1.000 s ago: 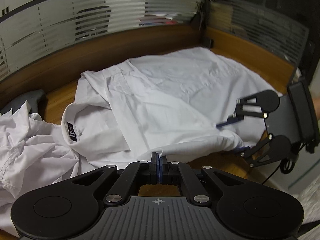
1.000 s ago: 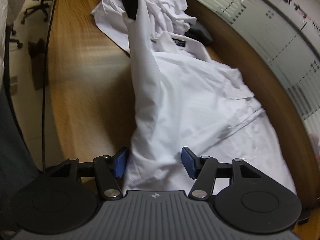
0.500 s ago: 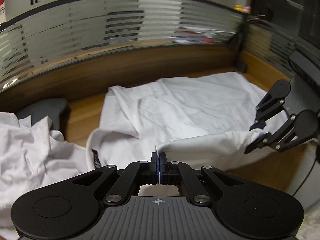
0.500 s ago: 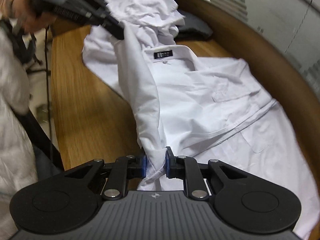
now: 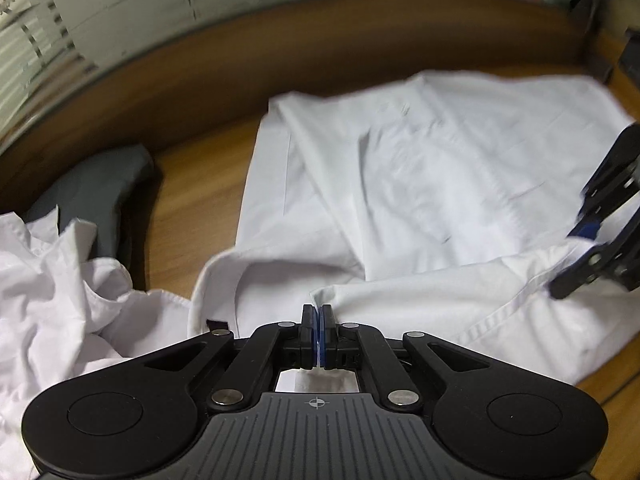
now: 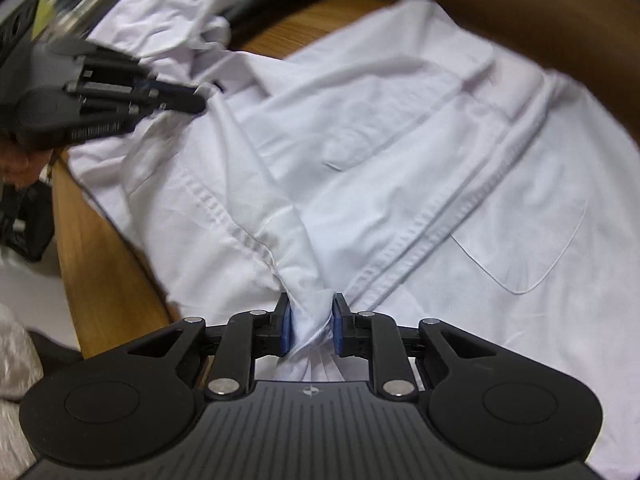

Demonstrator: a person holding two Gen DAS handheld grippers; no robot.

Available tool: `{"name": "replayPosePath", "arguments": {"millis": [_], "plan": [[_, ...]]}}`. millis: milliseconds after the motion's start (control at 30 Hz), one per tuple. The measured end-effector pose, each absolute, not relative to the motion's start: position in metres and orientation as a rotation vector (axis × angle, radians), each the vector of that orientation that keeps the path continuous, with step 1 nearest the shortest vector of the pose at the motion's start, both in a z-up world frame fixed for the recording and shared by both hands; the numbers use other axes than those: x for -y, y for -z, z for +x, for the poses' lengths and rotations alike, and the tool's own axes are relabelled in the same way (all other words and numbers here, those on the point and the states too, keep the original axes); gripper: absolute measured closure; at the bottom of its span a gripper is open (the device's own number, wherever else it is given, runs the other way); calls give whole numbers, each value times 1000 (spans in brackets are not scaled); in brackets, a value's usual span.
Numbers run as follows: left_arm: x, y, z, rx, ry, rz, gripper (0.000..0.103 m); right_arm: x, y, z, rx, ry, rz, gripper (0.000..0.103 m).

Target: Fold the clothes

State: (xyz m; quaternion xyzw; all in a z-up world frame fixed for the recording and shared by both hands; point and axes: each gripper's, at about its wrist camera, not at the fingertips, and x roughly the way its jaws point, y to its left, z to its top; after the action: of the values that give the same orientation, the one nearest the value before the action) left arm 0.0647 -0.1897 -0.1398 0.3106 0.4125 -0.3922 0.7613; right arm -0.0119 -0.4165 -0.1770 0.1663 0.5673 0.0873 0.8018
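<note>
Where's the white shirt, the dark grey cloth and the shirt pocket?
white shirt [image 5: 420, 184], left wrist view, on its spread body.
dark grey cloth [image 5: 92, 196], left wrist view, on its top.
shirt pocket [image 6: 524, 240], right wrist view, on its middle.

The shirt [image 6: 360, 128] is showing as white woven cloth with stitched seams, lying on a smooth, wood-grain surface [image 5: 192, 200]; the tool [image 6: 310, 316] is looking matt black plastic.

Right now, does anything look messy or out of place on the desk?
Yes: a crumpled white heap lies beside the shirt, partly over a dark garment. The shirt itself looks undamaged.
</note>
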Motion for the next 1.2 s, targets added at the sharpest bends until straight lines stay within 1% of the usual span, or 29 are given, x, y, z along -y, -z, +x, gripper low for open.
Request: {"name": "replayPosePath", "arguments": {"millis": [33, 133, 167, 200, 300, 367, 400, 433, 500, 600, 633, 700, 800, 1000, 1200], "plan": [[194, 147, 66, -910, 836, 697, 99, 420, 183, -10, -1220, -176, 364, 66], [202, 166, 66, -929, 781, 754, 96, 420, 188, -13, -1185, -192, 347, 66], [203, 171, 65, -925, 766, 771, 100, 420, 188, -15, -1176, -194, 345, 66], [204, 172, 63, -902, 764, 777, 100, 419, 189, -17, -1166, -191, 347, 66], [205, 172, 60, -877, 745, 794, 97, 419, 181, -27, -1122, -142, 328, 57], [201, 164, 60, -861, 735, 767, 97, 418, 165, -39, -1060, -94, 307, 55], [198, 158, 61, -851, 731, 743, 94, 419, 155, -47, -1027, -62, 297, 48], [194, 152, 62, -840, 727, 718, 86, 420, 145, -57, -989, -30, 292, 44], [185, 136, 63, -820, 734, 660, 75, 420, 124, -80, -916, 31, 296, 36], [174, 109, 59, -797, 769, 599, 73, 423, 95, -120, -842, 124, 325, 34], [174, 109, 53, -810, 785, 596, 69, 424, 88, -135, -831, 161, 334, 34], [174, 108, 43, -838, 816, 590, 66, 425, 75, -164, -817, 236, 355, 31], [174, 107, 28, -878, 864, 580, 64, 422, 65, -214, -818, 351, 376, 30], [174, 105, -3, -959, 959, 560, 61, 424, 73, -310, -867, 572, 436, 30], [182, 119, -23, -1079, 932, 507, 61, 445, 107, -390, -905, 745, 501, 30]]}}
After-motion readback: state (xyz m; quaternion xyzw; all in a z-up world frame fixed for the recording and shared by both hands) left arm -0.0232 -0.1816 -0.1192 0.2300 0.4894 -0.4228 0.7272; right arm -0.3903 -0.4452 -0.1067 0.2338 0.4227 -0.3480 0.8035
